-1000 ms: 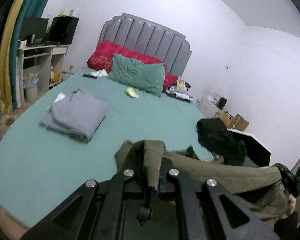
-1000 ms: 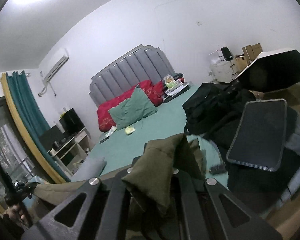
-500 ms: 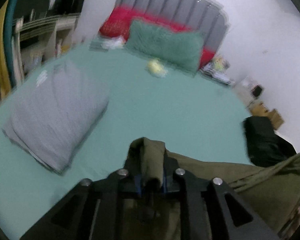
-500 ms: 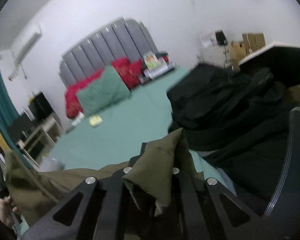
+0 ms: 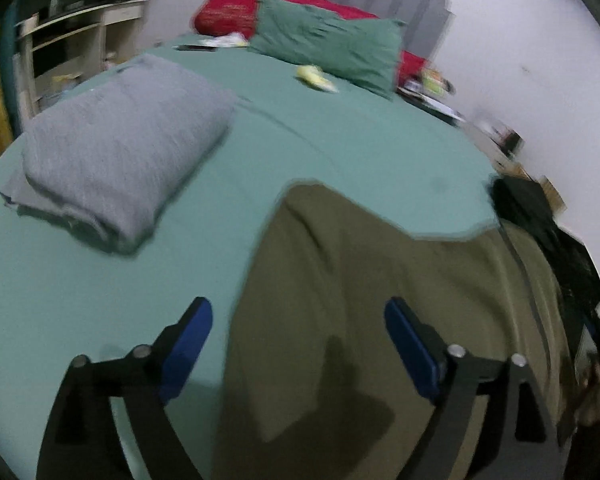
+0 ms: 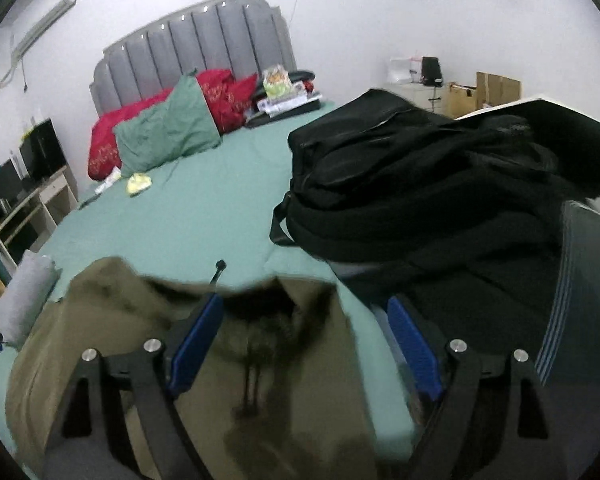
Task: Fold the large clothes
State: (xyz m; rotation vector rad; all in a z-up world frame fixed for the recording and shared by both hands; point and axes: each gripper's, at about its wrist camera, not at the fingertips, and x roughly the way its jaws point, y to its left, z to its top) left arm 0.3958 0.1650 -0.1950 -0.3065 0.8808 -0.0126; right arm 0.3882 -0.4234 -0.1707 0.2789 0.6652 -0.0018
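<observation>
An olive-green garment [image 5: 372,280] lies spread on the green bed sheet [image 5: 332,140] near the bed's front edge. It also shows in the right wrist view [image 6: 140,320], with a dark collar opening at its top. My left gripper [image 5: 298,320] is open, its blue pads apart over the garment's left part. My right gripper [image 6: 306,320] is open above the collar end. Neither gripper holds any cloth.
A folded grey garment [image 5: 116,144] lies on the sheet to the left. A green pillow [image 5: 332,44] and red pillows [image 5: 228,16] lie by the headboard. A black bag and dark clothes [image 6: 400,184] are piled at the bed's right side. A desk [image 5: 72,32] stands left.
Both grippers were shut on the olive garment and holding it up. They moved forward and down over the bed, and both have opened and let it go; it now lies on the sheet.
</observation>
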